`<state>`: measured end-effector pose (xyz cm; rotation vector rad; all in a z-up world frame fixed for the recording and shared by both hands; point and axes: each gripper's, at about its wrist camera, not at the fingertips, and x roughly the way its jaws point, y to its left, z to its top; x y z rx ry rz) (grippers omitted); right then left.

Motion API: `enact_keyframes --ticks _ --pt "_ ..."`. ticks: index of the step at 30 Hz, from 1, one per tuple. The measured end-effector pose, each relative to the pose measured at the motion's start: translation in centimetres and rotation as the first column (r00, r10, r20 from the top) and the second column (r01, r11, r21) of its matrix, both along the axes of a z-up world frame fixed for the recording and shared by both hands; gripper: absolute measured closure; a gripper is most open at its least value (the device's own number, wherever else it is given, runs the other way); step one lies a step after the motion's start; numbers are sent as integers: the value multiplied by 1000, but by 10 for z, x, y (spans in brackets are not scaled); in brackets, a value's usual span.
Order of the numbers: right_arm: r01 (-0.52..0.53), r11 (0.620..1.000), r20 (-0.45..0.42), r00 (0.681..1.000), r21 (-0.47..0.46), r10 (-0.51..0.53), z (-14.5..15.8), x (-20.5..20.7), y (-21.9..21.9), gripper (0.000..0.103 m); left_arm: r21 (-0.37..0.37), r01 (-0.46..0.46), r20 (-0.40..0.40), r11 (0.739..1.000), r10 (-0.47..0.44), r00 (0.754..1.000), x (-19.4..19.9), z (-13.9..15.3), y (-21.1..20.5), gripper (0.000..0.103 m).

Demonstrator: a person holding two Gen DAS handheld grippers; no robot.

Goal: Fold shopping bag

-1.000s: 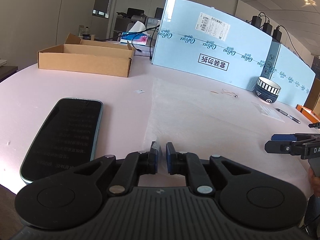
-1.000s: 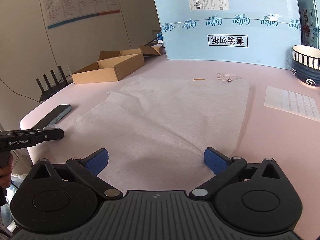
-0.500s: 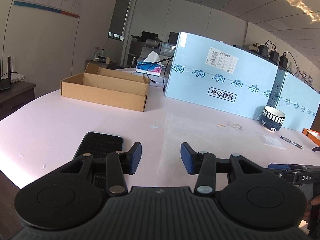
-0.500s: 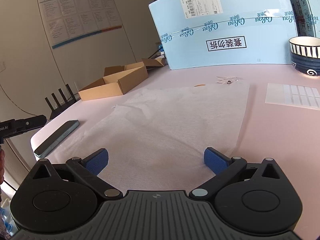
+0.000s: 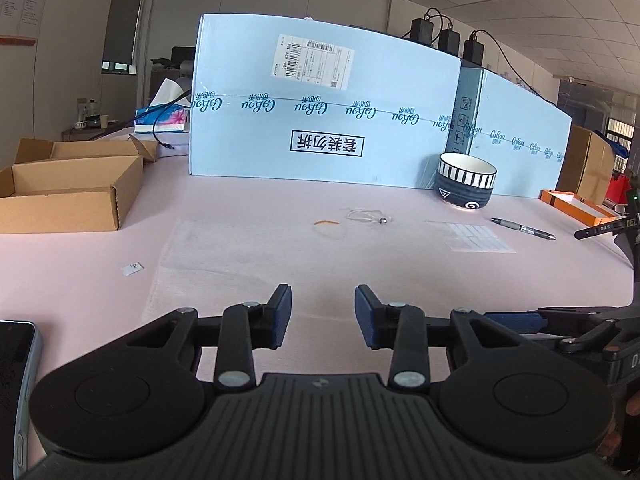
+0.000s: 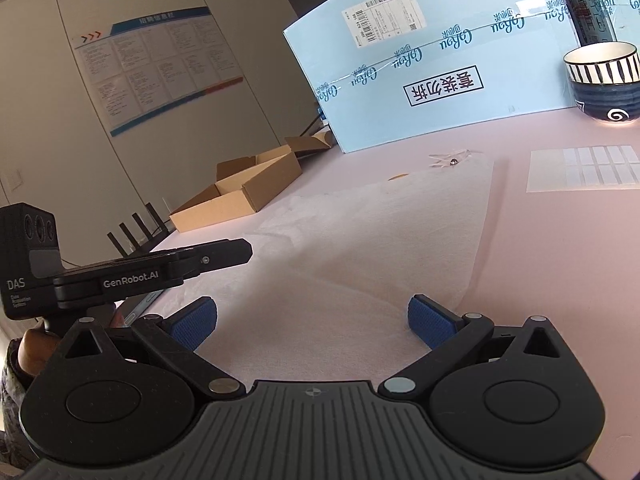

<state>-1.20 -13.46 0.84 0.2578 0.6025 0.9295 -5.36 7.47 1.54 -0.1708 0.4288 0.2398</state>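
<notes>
Right wrist view is showing the shopping bag (image 6: 372, 240) lying flat on the pink worktop (image 6: 560, 240), a thin white sheet running from just ahead of the right hand-held gripper (image 6: 312, 320) away toward the blue carton (image 6: 440, 92) at the far side; that near-to-far line is reading as its long axis, with the right edge slanting off toward the sheet of labels (image 6: 580, 168). The right hand-held gripper is standing wide open over the near edge, pads clear of the sheet and nothing between them. In the left wrist view, the left hand-held gripper (image 5: 322, 316) is hanging partly open, its jaws having just been closing a little, with only bare bag (image 5: 248, 264) showing in the gap and no contact visible. The bag is lying ahead of both tools, its left border running just beside the small paper scrap (image 5: 133, 269) and the phone (image 5: 16, 392) sitting off the near left corner. Both tools are sitting side by side at the near edge, so neither is clearly the nearer; the left one is covering the left half, the right one the right half. The coming fold seems to call for pinching that near edge and carrying it far.
</notes>
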Motion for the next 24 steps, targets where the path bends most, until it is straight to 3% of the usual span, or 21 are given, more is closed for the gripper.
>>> enact_keyframes --ticks 3,6,12,15,17,20,24 --pt "0 1000 -6 1000 9 0 -1 1 -1 0 -8 -50 -71 999 49 996 13 -14 11 78" --pt "3 1000 -11 1000 20 -3 -1 1 -3 0 -14 -47 -85 999 45 995 14 -16 16 80" --pt "41 999 -10 999 36 -40 -2 -1 -6 0 -16 -27 -69 1000 26 997 11 -19 18 79" --pt "125 990 -18 992 66 -124 -3 -2 -13 0 -44 -21 -57 999 19 998 10 -19 22 79" --pt "228 969 -37 973 91 -226 -2 -3 -21 0 -63 -6 -48 998 3 999 9 -20 24 75" --pt "304 944 -72 952 132 -296 -2 1 -31 0 -78 28 -47 997 -32 998 11 -19 26 66" --pt "353 920 -125 934 173 -335 -4 8 -39 0 10 48 -83 999 -47 995 14 -19 13 61"
